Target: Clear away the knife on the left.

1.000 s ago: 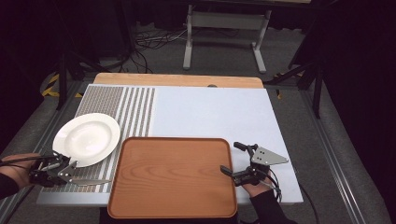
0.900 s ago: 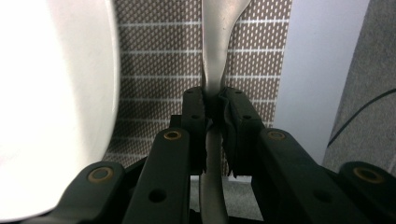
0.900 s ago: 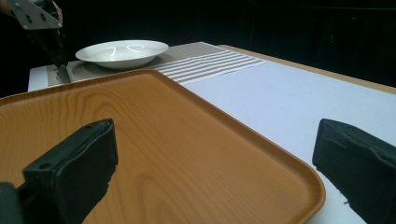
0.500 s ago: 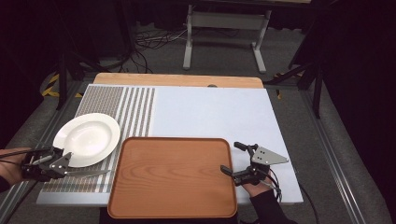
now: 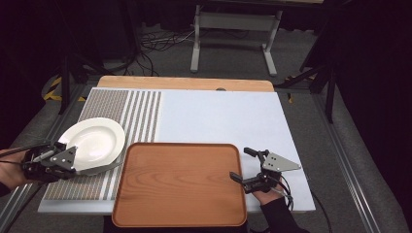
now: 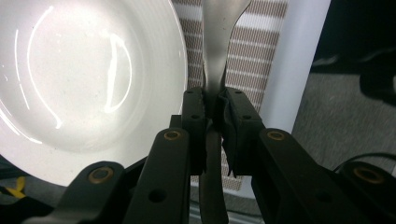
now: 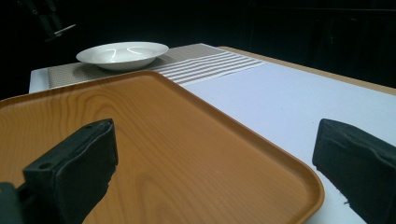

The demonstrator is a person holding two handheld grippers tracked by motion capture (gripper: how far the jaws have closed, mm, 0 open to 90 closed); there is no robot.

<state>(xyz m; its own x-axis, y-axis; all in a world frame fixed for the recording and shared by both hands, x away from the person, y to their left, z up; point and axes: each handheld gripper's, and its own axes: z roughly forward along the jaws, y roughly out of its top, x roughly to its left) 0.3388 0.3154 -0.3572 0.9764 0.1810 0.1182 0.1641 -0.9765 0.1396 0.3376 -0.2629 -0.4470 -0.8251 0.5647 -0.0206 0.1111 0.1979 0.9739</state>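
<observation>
The tray lay bare, with the plate just off its far-left corner. The left gripper pinched a spoon whose long axis ran toward the tray. Beside the tray's right edge, the right gripper sat with jaws spread, empty.

A person's left hand enters low at the left edge of the high view, gripping the left hand-held gripper, which points to the right. In the left gripper view, its two black jaws are pressed together around a thin metal utensil handle. The right hand reaches up from the bottom of the high view, holding the right hand-held gripper with its jaws spread wide apart and aimed left, gripping nothing; a cable loops beside the wrist.
</observation>
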